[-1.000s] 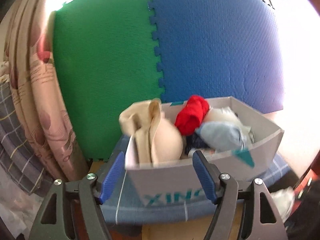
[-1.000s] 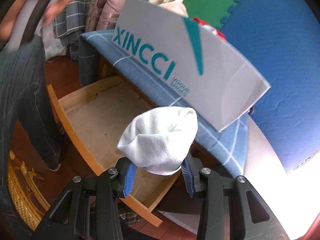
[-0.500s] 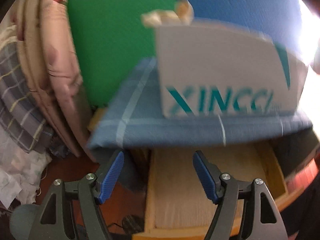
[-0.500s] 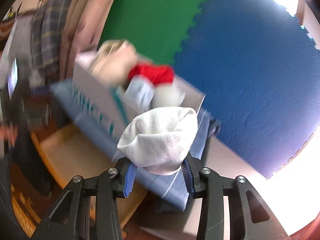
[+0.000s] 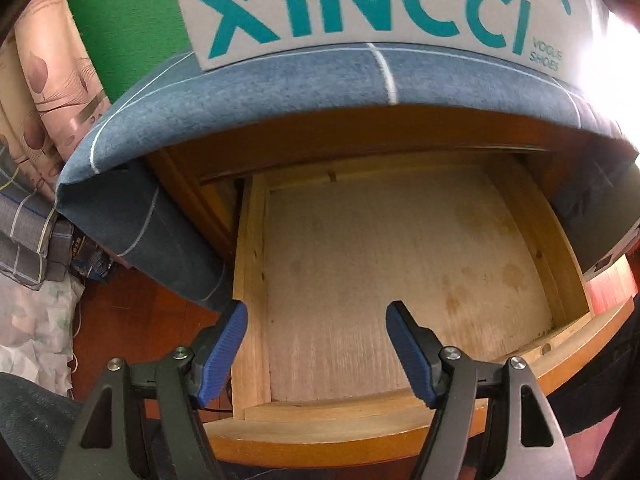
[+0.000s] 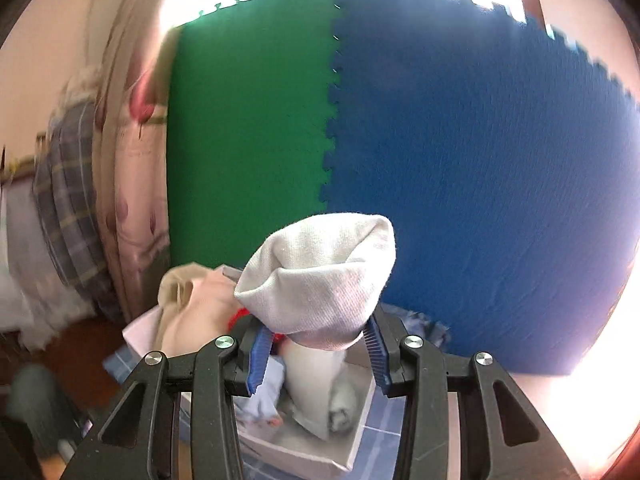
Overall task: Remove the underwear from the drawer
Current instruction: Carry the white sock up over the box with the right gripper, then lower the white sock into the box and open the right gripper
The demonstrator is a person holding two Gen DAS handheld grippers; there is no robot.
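Observation:
In the left wrist view a pulled-out wooden drawer [image 5: 400, 264] lies below me, and nothing shows on its bare floor. My left gripper [image 5: 316, 320] hangs open over its left front part with nothing between the blue pads. In the right wrist view my right gripper [image 6: 316, 344] is shut on a rolled white piece of underwear [image 6: 320, 280]. It holds the roll above an open grey box [image 6: 304, 452] that has several garments [image 6: 188, 316] in it.
The grey XINCCI box [image 5: 360, 12] stands on a blue checked cloth [image 5: 280, 92] covering the cabinet top above the drawer. Green [image 6: 248, 132] and blue [image 6: 480, 184] foam mats line the wall behind. Curtains and folded fabric [image 5: 36, 152] crowd the left side.
The left gripper has dropped and tipped down from the box top to the open drawer. The right gripper has carried the white roll up from beside the drawer to above the box.

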